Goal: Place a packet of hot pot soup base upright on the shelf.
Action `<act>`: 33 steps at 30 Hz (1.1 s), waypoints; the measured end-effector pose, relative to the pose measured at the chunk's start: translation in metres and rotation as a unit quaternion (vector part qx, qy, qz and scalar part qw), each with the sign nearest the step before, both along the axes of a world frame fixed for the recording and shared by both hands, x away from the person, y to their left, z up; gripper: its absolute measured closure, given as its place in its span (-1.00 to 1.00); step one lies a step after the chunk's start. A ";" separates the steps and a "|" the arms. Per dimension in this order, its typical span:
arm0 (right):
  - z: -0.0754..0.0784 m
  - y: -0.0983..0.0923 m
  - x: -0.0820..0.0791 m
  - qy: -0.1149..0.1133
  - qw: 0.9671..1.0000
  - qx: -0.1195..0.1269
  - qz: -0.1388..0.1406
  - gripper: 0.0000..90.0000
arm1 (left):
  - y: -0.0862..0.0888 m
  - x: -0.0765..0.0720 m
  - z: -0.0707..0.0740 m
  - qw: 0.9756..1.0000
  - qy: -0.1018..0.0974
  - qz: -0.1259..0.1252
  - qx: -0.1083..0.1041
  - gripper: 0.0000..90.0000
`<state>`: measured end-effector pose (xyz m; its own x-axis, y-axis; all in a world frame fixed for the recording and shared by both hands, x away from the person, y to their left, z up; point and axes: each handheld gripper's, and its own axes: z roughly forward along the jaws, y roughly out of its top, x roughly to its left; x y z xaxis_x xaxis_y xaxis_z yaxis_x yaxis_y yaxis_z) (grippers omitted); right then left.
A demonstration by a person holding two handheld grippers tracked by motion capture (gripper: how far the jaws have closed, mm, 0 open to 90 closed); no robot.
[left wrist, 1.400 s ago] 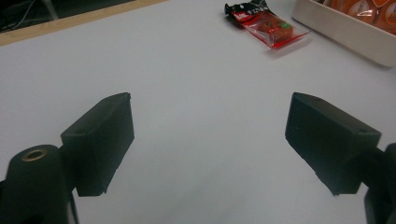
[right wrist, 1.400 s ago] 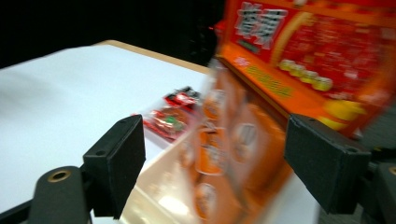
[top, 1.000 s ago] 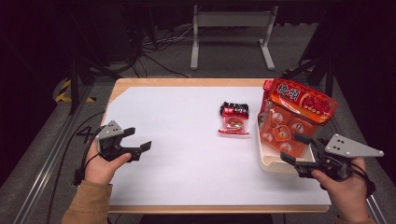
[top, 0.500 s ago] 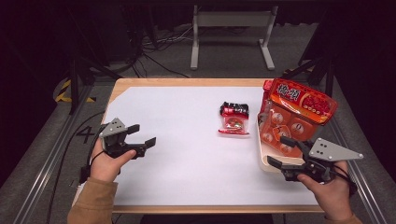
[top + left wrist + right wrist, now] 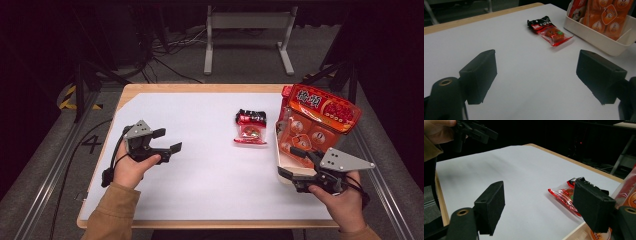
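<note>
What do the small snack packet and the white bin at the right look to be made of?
Snack packet: thin glossy plastic film, by its clear window, crimped ends and glare. White bin: seemingly rigid matte plastic, by its smooth, even wall and rounded rim.

Dark rm, grey floor (image 5: 50,165), metal stand (image 5: 248,30).

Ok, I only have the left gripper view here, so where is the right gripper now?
Observer: The right gripper hovers at the near end of the white plastic tray. Its jaws are open and empty, and have just been closing slightly.
Operator: What tops the tray?
Observer: A large red snack bag leans across its far end.
Operator: And my gripper?
Observer: The left gripper is over the table's left side, far from the small red-and-black sachet.
</note>
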<state>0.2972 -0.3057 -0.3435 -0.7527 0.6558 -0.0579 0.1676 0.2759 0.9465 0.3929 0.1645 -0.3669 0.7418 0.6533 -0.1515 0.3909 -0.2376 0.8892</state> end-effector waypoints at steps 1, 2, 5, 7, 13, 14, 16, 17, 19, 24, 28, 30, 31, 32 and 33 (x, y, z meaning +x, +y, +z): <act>0.000 0.000 0.001 -0.002 1.000 -0.001 0.000 -0.40 | -0.003 0.001 0.000 1.000 -0.002 0.002 0.005 -0.58; -0.001 0.001 0.002 -0.001 1.000 -0.002 0.001 -0.39 | -0.006 0.002 -0.001 1.000 -0.006 0.003 0.012 -0.58; 0.001 0.006 0.008 -0.002 1.000 -0.008 0.002 -0.38 | -0.013 0.006 -0.005 1.000 0.003 -0.001 0.004 -0.51; 0.003 0.009 0.011 -0.004 1.000 -0.006 0.004 -0.38 | -0.021 0.011 -0.005 1.000 0.006 -0.003 0.006 -0.50; 0.003 0.008 0.014 -0.005 1.000 -0.001 0.003 -0.37 | -0.052 0.031 -0.008 1.000 0.004 -0.022 0.009 -0.48; 0.003 0.007 0.014 -0.006 1.000 -0.002 0.002 -0.37 | -0.057 0.034 -0.009 1.000 0.007 -0.026 0.006 -0.48; 0.003 0.006 0.014 -0.005 1.000 -0.002 0.000 -0.37 | -0.062 0.038 -0.011 1.000 0.007 -0.028 0.004 -0.47; 0.003 0.005 0.014 -0.006 1.000 0.000 -0.002 -0.37 | -0.067 0.041 -0.014 1.000 0.008 -0.030 -0.003 -0.46; 0.003 0.003 0.014 -0.007 1.000 0.001 -0.003 -0.37 | -0.075 0.046 -0.017 0.999 0.008 -0.035 -0.007 -0.43; 0.002 0.000 0.015 -0.008 1.000 0.000 -0.003 -0.38 | -0.096 0.056 -0.026 0.999 0.012 -0.038 -0.014 -0.40; 0.002 0.000 0.015 -0.009 1.000 0.001 -0.004 -0.38 | -0.108 0.065 -0.030 0.999 0.015 -0.042 -0.012 -0.39; 0.003 -0.001 0.014 -0.010 1.000 0.000 -0.005 -0.38 | -0.114 0.071 -0.033 0.999 0.015 -0.044 -0.014 -0.38; 0.003 -0.001 0.014 -0.010 1.000 0.000 -0.005 -0.38 | -0.114 0.071 -0.033 0.999 0.015 -0.044 -0.014 -0.38; 0.003 -0.002 0.014 -0.010 1.000 0.000 -0.005 -0.38 | -0.117 0.073 -0.034 0.999 0.017 -0.040 -0.019 -0.38; 0.003 -0.003 0.014 -0.010 1.000 0.000 -0.007 -0.38 | -0.119 0.074 -0.035 0.999 0.017 -0.040 -0.019 -0.37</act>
<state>0.3117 -0.3083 -0.3401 -0.7424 0.6658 -0.0736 0.1517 0.2742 0.9496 0.4671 0.0456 -0.4015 0.7861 0.5846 -0.2010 0.4015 -0.2356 0.8851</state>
